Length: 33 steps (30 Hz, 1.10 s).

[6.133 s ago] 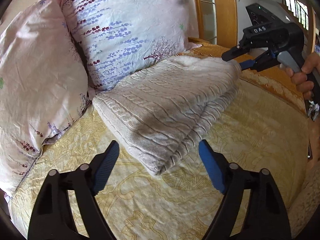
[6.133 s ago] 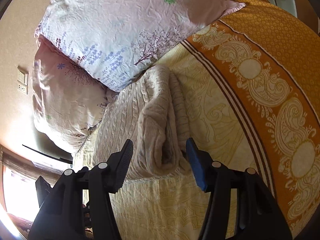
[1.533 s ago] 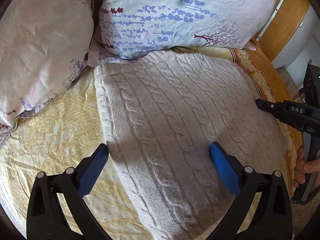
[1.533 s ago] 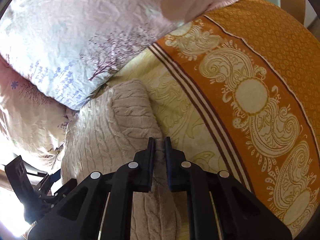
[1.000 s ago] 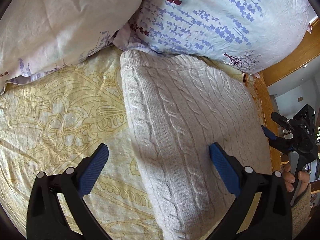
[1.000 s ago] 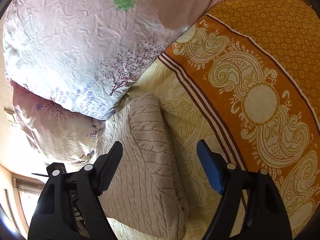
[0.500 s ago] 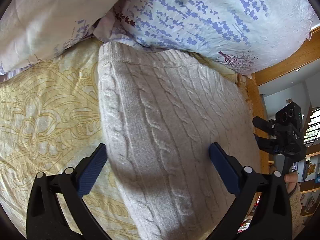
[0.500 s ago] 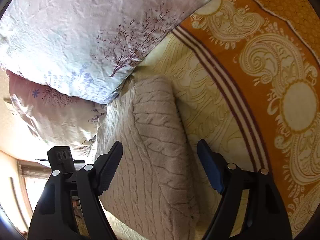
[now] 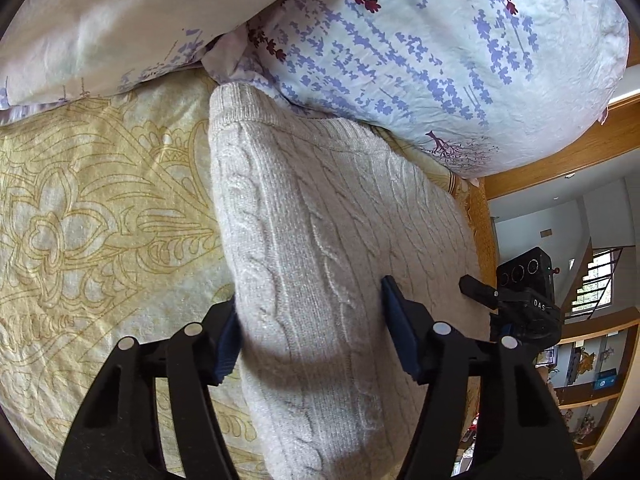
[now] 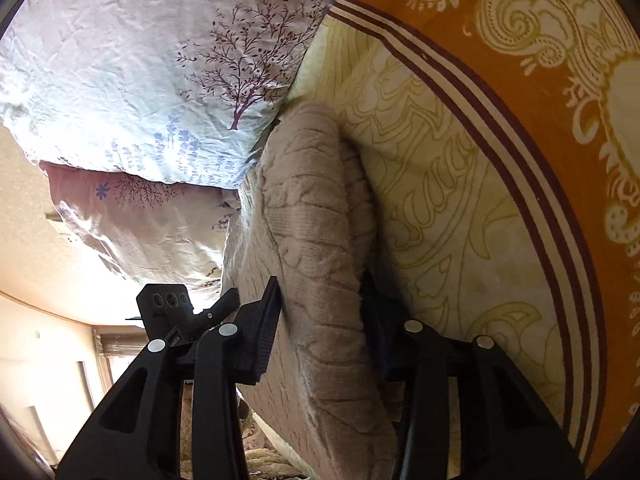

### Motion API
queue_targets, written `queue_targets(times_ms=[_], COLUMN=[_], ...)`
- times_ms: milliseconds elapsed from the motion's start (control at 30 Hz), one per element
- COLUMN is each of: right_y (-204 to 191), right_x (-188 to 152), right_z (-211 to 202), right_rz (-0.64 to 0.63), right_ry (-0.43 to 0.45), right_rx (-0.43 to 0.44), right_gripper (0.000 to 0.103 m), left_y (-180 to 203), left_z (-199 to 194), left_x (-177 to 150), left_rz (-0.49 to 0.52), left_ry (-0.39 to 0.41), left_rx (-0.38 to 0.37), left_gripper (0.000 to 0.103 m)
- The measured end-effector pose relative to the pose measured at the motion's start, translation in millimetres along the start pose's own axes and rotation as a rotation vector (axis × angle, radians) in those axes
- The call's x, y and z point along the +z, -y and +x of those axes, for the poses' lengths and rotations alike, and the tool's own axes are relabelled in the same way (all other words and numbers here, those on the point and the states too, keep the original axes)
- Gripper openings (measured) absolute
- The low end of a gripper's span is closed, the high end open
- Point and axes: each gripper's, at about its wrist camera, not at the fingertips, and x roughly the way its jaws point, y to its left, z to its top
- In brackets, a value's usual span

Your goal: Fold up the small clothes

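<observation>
A folded beige cable-knit sweater (image 9: 320, 240) lies on the yellow patterned bedspread (image 9: 88, 216), its far end against the pillows. My left gripper (image 9: 310, 332) is shut on the sweater's left edge, with the thick fold squeezed between its blue pads. My right gripper (image 10: 320, 308) is shut on the sweater (image 10: 316, 220) at its opposite folded edge, one finger under it against the bedspread (image 10: 452, 208). Each gripper shows small in the other's view: the right gripper in the left wrist view (image 9: 516, 304) and the left gripper in the right wrist view (image 10: 180, 312).
Two floral pillows (image 9: 420, 40) (image 9: 100, 20) stand right behind the sweater; they also show in the right wrist view (image 10: 140, 60). An orange patterned border (image 10: 560, 80) runs along the bed's right side. A wooden bed frame (image 9: 560, 152) and a room with shelves lie beyond.
Both grippers were open half a second ago and have closed on opposite edges of the folded sweater. Both have moved in closer to it.
</observation>
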Motion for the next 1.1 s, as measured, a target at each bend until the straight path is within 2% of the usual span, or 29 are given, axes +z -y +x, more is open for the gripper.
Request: queue_targets(times_ms=[67, 167, 333, 500, 600, 733, 833, 900, 1000, 1033, 1100], right_y=[-1, -4, -35, -59, -75, -97, -112, -109, -93, -89, -90], right_x=[-2, -7, -23, -47, -64, -81, -88, -87, -81, -83, -78], right_z=[3, 1, 8, 41, 72, 113, 128, 135, 143, 138, 128], right_rz=[0.011, 0.036, 0.001, -0.007, -0.036, -0.119, -0.204, -0.207, -0.189, -0.182, -0.193], right_ry=[0.010, 0.027, 0.037, -0.028, -0.081, -0.129, -0.098, -0.062, -0.087, -0.094, -0.070], right_rx=[0.004, 0.060, 0.150, 0.207, 0.217, 0.183, 0.150, 0.102, -0.040, -0.033, -0.052], right_gripper=[0.037, 0.032, 0.029, 0.029, 0.028, 0.026, 0.022, 0.021, 0.021, 0.022, 0.023], left_y=[0, -2, -10, -28, -49, -79, -109, -130, -151, -153, -148], left_z=[-5, -13, -43, -93, -125, -156, -167, -160, -145, -142, -144], left_x=[-1, -1, -2, -18, -28, -48, -55, -56, -59, -60, -59], left_rz=[0.002, -0.009, -0.030, -0.039, -0.052, -0.070, -0.094, -0.127, -0.167, -0.160, -0.146], left_ry=[0.011, 0.017, 0.026, 0.070, 0.096, 0.118, 0.123, 0.109, 0.106, 0.120, 0.140], left_rx=[-0.019, -0.055, -0.149, -0.171, -0.138, -0.066, 0.004, 0.037, 0.084, 0.117, 0.170], left_gripper=[0.047, 0.041, 0.037, 0.037, 0.037, 0.037, 0.038, 0.039, 0.049, 0.059, 0.063])
